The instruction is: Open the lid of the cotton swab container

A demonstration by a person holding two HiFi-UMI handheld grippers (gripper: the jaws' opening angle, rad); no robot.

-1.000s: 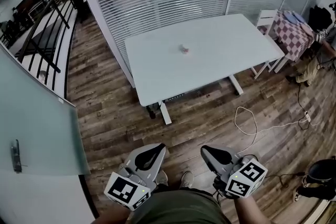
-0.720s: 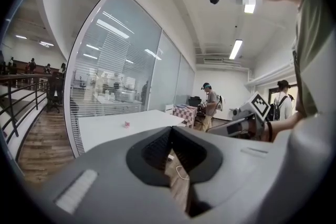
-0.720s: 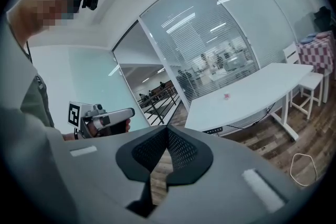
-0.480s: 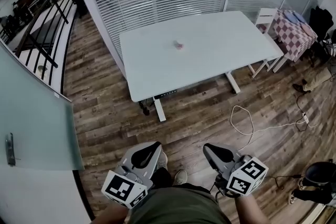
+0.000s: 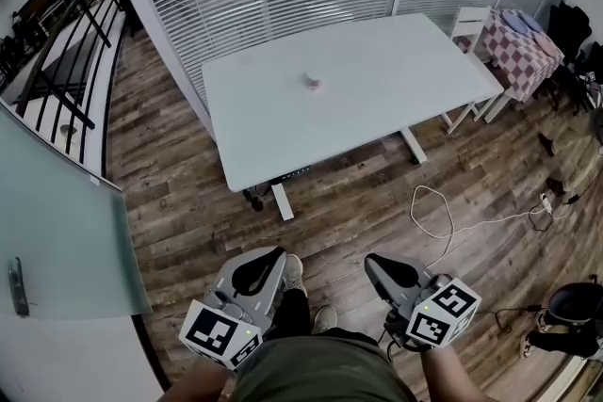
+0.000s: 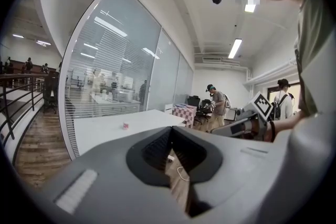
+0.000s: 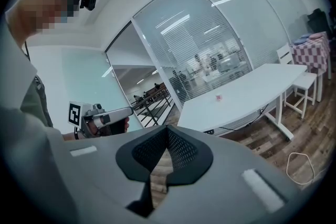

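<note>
Tongs: your left gripper [image 5: 267,261] and right gripper [image 5: 379,267] were both clenched, empty | cotton swab container [image 5: 310,82], well apart from you: probably light, slippery; steady its body, pinch the lid rim.

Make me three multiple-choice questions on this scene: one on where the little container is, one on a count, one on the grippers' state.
1. Where is the small container?
A. on the floor
B. on the white table
C. in a gripper

2. How many things stand on that table?
A. one
B. three
C. five

3. How do the left gripper and right gripper stand?
A. both wide open
B. one shut on the container
C. both shut, empty

Answers:
1 B, it sits near the tabletop's middle.
2 A, only the container shows there.
3 C, each gripper view shows jaws together with nothing between them.
</note>
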